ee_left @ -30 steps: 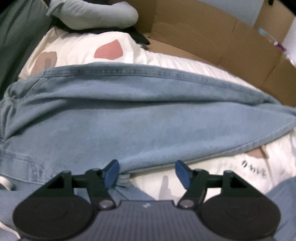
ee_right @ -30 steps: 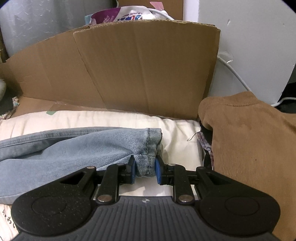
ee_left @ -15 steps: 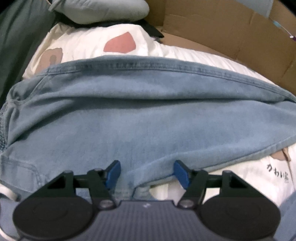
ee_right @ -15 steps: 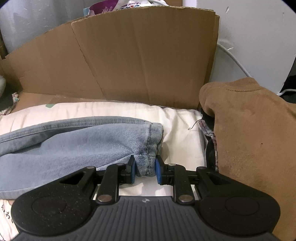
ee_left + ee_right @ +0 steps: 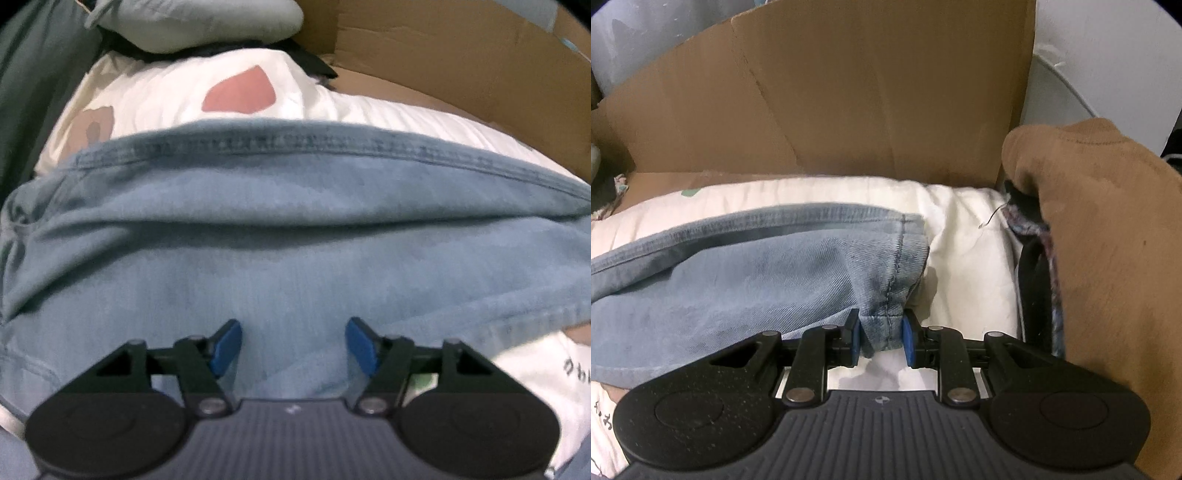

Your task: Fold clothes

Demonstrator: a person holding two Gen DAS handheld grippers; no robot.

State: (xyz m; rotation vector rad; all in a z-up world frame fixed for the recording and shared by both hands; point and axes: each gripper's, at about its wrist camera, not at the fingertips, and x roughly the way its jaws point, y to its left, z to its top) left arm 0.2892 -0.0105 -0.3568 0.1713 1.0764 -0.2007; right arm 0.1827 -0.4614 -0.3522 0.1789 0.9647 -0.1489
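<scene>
Jeans (image 5: 295, 236) lie stretched across a white printed cushion (image 5: 166, 92). Their hem sits pinched between the right gripper (image 5: 880, 335) pads, while the left gripper (image 5: 293, 345) is closing over denim, pads not yet pressing it.

- White bedding (image 5: 177, 92), printed with a pink patch and a brown motif, spread as the underlying surface; black lettering near its right edge.
- Brown cardboard panel (image 5: 849, 96), upright along the far side of the bedding.
- Pale grey cushion (image 5: 207, 22), possibly a bundled garment, at upper left.
- Tan fleece item (image 5: 1108, 240), heaped at right above dark fabric.
</scene>
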